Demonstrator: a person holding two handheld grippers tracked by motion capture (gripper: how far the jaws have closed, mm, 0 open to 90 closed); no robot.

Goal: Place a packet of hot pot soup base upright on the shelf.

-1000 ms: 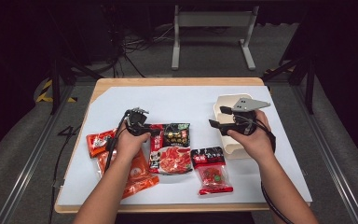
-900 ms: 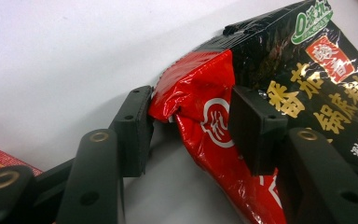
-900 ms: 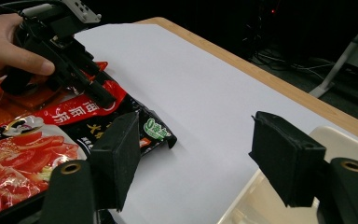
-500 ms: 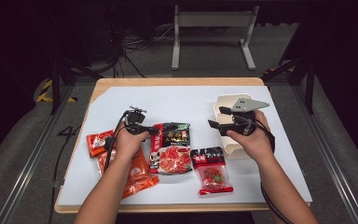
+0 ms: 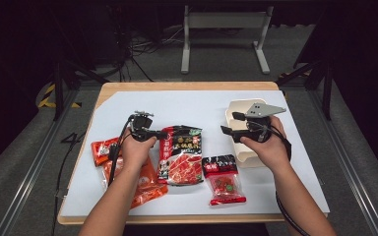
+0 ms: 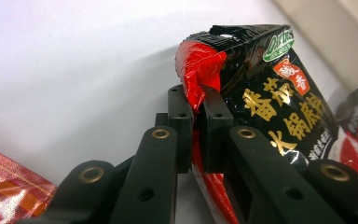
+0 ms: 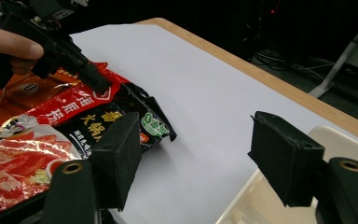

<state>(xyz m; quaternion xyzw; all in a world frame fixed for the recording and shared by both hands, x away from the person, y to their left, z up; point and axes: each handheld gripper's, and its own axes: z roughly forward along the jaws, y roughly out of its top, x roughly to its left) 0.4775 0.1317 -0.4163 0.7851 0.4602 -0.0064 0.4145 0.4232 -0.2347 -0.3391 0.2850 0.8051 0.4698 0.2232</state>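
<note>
White paper [image 5: 197, 105] covers our table. From above, we see our left gripper [image 5: 160, 133] at the black-and-red packet [image 5: 181, 156]; the left gripper view shows its jaws, just closing, clamped on the packet's red edge. Our right gripper [image 7: 191, 158] stands open by the beige tray [image 5: 236, 110].

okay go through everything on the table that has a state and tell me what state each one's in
Left gripper: shut on the black packet's edge, jaws just closed.
Right gripper: open, empty, above the tray.
Black packet: sealed, one edge pinched.
Red packet: sealed, flat.
Orange packets: flat, untouched.
Tray: empty where visible.
</note>
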